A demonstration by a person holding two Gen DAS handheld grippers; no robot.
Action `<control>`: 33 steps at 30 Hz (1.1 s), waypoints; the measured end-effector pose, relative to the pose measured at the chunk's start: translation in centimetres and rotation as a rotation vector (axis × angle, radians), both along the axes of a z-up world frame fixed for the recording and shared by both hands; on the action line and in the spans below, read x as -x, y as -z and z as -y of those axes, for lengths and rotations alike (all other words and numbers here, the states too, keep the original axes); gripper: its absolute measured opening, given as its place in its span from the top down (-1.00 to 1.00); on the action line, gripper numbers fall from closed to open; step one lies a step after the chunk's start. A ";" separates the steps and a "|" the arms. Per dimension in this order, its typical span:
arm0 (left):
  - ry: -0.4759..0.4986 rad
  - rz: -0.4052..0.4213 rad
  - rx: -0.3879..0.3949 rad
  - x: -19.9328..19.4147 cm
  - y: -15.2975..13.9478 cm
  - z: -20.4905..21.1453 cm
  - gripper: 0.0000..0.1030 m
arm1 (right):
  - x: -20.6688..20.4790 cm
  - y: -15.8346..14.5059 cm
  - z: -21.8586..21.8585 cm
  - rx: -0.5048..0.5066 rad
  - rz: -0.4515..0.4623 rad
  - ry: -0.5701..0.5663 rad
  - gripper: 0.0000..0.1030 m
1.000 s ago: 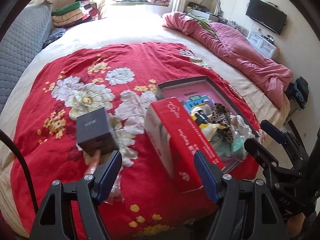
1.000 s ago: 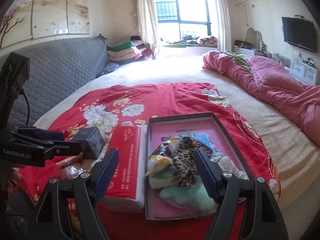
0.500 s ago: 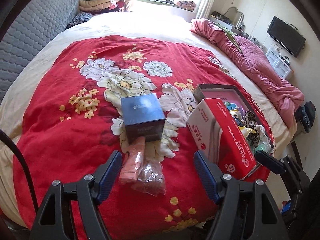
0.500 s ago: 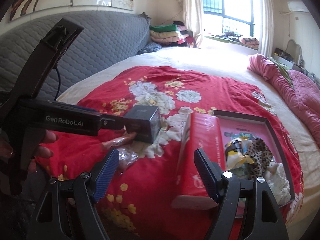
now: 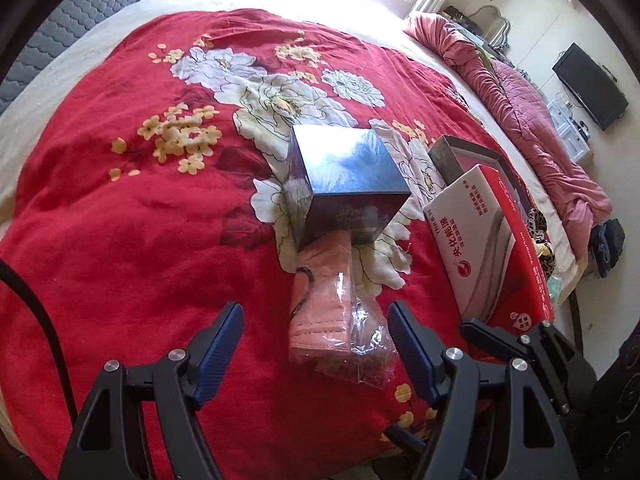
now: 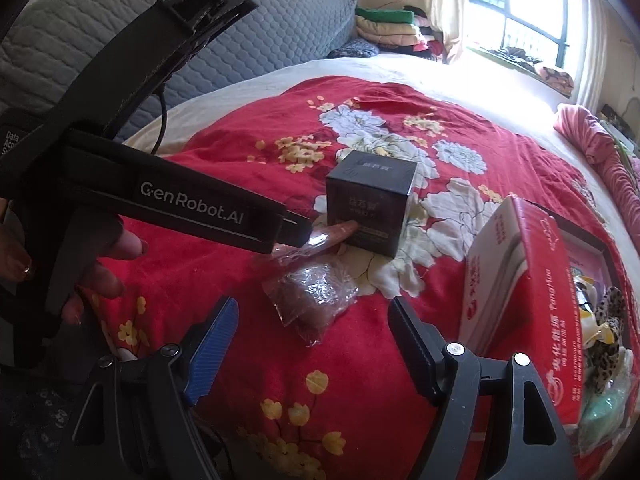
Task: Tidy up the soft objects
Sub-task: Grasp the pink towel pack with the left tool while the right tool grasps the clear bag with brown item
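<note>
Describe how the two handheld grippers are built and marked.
Both are black angular frames with silver screws. The left gripper has ribbed blue pads, a black cable beside it, and white GenRobot.AI lettering along its side in the right wrist view. The right gripper matches: ribbed pads, one blue, the other looking dark.

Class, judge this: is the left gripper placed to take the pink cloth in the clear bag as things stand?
Probably yes. The left gripper is open, with the pink cloth between its fingers; only the dark box sits on the cloth's far end.
</note>
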State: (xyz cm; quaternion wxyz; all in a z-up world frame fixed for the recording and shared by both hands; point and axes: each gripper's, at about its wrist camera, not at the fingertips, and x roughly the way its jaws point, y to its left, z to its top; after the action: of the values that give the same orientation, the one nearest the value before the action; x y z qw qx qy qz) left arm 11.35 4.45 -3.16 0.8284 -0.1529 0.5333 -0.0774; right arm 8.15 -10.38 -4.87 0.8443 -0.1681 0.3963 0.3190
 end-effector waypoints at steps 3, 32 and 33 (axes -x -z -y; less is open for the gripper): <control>-0.010 -0.008 0.020 -0.4 0.6 -0.1 -0.43 | -0.7 1.4 -0.6 0.019 -0.023 -0.013 -0.52; -0.064 0.015 0.277 -1.3 2.5 -1.8 0.26 | -3.6 3.7 -0.2 -0.001 -0.006 -0.001 -0.13; -0.067 0.034 0.261 -0.9 1.7 -1.8 0.26 | -3.3 3.2 0.2 -0.010 0.000 0.007 -0.13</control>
State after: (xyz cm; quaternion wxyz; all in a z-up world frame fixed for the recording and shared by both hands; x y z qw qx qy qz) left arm 12.28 6.23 -4.85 0.8126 -0.2757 0.4991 -0.1210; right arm 11.46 -10.61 -8.03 0.8463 -0.1626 0.3952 0.3179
